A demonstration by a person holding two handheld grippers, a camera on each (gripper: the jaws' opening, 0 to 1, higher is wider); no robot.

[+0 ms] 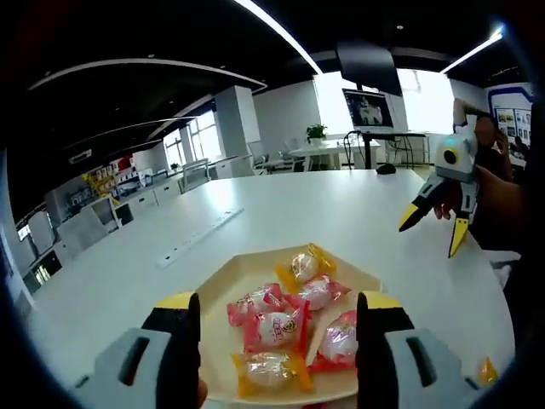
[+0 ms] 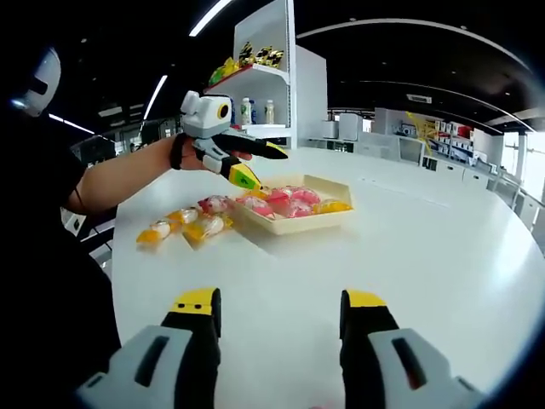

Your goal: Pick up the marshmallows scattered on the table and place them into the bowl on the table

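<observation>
my left gripper [image 1: 277, 341]: jaws spread, nothing between them, hovering over the bowl [image 1: 223, 294] | bowl: square, tan, on the white table [image 1: 281, 213], holding wrapped marshmallows [image 1: 277, 328] | loose marshmallows [image 2: 183, 223]: on the table just beside the bowl | my right gripper [image 2: 279, 328]: jaws spread, empty, above bare table, well apart from the bowl

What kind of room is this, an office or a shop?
Probably an open-plan office or showroom: a large white table under long ceiling light strips, a monitor on a stand, and a white shelf of bottles and snacks.
</observation>
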